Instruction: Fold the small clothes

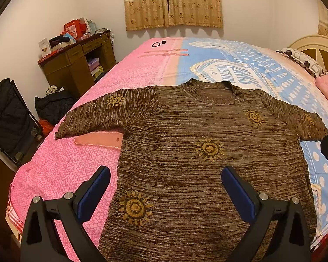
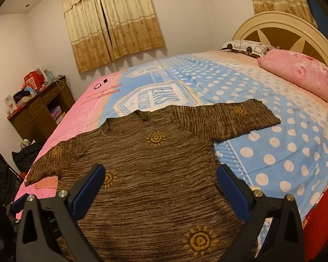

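Brown knitted short-sleeved sweater with yellow sun motifs (image 1: 185, 152): spread flat on patterned pink-and-blue bedspread (image 1: 76, 170), unfolded, all folds left. Left gripper (image 1: 165, 194) gaping wide, empty, above hem. Right view: right gripper (image 2: 159, 194) likewise wide, empty; bedspread print partly legible, "COLLECTION".

Bedsheet (image 2: 157, 100) badge reads "COLLECTION" — larger word above it unclear.

Coarse knit sweater (image 1: 207, 163) — matt; smooth printed cotton bedspread (image 1: 65, 163); varnished wooden desk (image 1: 76, 61).
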### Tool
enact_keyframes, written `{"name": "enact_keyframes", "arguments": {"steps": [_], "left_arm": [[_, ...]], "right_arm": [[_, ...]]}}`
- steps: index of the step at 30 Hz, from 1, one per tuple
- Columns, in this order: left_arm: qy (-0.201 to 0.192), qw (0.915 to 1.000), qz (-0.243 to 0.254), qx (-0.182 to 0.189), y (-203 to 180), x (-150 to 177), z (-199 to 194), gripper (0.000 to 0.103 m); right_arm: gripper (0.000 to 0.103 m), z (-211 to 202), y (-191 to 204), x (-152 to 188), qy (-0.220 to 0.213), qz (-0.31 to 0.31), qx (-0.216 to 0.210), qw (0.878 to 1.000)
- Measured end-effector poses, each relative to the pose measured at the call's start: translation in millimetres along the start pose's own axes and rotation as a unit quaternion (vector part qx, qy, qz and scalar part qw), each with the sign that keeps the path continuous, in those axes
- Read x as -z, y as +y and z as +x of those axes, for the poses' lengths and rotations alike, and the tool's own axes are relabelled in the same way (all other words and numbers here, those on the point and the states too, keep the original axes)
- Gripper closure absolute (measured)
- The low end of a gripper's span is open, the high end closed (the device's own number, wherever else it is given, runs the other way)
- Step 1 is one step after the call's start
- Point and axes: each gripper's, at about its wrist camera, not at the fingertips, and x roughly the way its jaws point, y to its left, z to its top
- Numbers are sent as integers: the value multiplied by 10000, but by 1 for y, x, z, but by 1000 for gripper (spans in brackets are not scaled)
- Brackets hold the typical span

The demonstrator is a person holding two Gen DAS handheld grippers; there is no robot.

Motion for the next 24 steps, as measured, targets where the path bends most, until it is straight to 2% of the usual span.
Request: {"name": "enact_keyframes", "arguments": {"steps": [24], "left_arm": [[55, 10000, 13, -1, 0, 2, 4, 1]], "right_arm": [[0, 1, 5, 4, 75, -25, 4, 10000]]}}
